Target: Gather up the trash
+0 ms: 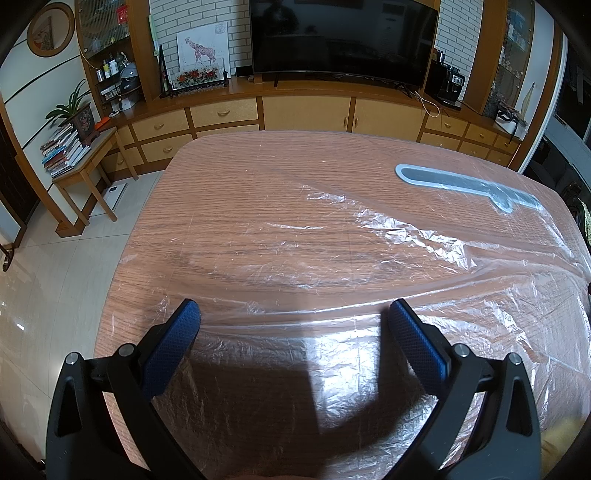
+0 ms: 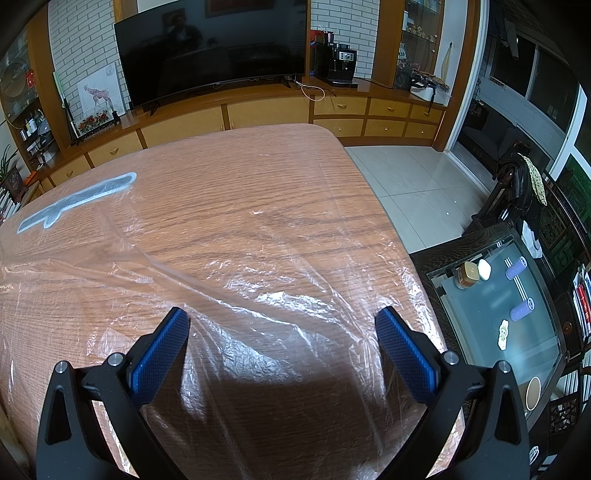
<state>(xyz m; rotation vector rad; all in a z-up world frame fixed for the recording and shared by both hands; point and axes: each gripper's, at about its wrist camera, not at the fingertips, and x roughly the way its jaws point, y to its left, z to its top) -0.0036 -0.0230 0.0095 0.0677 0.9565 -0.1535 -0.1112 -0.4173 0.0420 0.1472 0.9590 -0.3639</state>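
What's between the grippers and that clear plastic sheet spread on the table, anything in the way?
Nothing visible. The clear plastic sheet lies directly below both open grippers, left gripper and right gripper. Only the grey flat tool rests on it, at the table's far end.

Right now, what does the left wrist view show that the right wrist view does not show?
Only the left wrist view shows the small side table with a stack of books and the round wall picture, plus the open left gripper.

Only the right wrist view shows the glass coffee table with two purple rollers on it, the dark chair by the window, plus the open right gripper.

Both show the wooden table under a thin plastic sheet, a grey flat tool lying on it, the television and the coffee machine.
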